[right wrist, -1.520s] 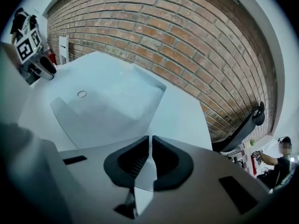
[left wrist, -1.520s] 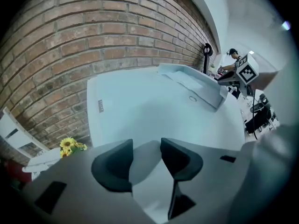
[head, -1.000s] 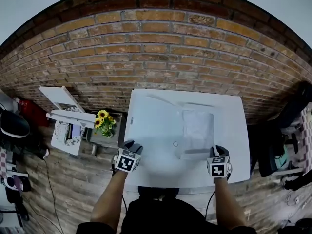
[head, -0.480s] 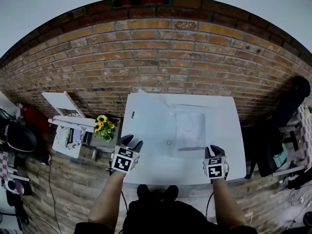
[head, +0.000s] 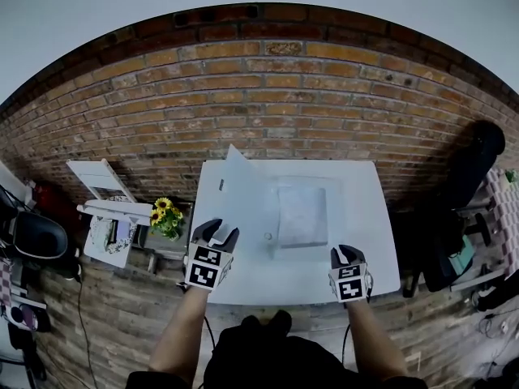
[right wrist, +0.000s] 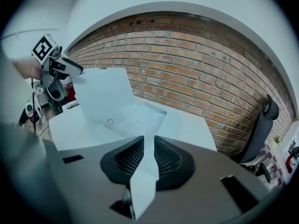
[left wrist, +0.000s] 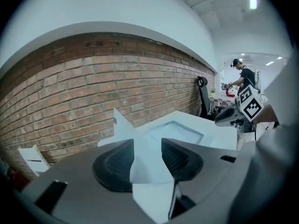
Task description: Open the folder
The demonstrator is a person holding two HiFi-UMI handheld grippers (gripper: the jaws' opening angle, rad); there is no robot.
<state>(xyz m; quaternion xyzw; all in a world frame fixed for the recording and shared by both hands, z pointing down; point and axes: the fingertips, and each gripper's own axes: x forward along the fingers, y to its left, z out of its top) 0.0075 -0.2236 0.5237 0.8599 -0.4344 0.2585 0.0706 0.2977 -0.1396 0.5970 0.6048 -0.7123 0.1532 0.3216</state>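
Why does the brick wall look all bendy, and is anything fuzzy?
Head view: the wide lens bows the brick wall into an arch, and the white folder nearly melts into the white table. Left gripper view: the folder sheet close to the lens looks soft, the far wall sharper. Right gripper view: the same, with black corners.

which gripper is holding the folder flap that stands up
The left gripper: its flap stands raised, while the right gripper pinches the low sheet.
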